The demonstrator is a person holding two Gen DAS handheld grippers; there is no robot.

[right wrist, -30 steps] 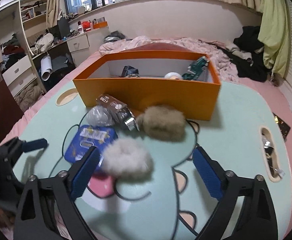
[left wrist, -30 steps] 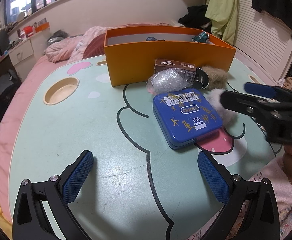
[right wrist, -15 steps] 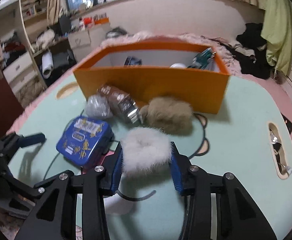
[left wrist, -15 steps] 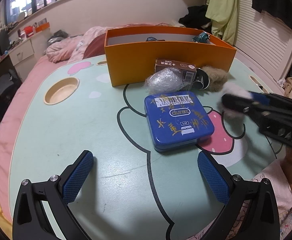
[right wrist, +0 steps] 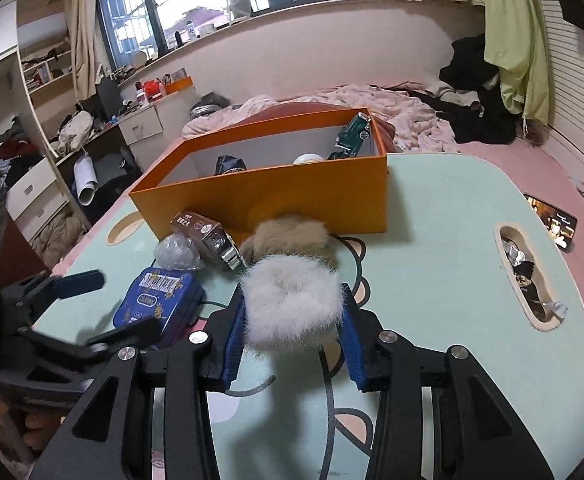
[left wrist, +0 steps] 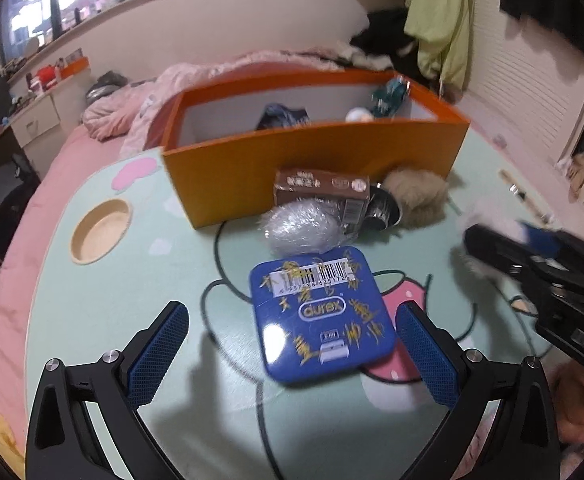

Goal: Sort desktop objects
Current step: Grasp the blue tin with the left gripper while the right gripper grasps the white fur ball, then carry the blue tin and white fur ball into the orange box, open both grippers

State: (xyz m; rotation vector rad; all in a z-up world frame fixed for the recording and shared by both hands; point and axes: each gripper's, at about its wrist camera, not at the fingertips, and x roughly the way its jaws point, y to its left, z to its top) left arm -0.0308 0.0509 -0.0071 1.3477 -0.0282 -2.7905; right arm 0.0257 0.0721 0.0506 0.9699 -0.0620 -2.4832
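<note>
Jaws of your right gripper [right wrist: 292, 340] are clamped on the fluffy white fur scrunchie [right wrist: 294, 300], held just above the mint-green desk [right wrist: 432, 240].
Soft, light and squashy, it compresses rather than slips, so hold across its middle. Your left gripper [left wrist: 292, 352] hangs wide open and empty over the flat blue tin [left wrist: 322, 312]; the open orange cardboard box [right wrist: 292, 196] waits behind.
</note>
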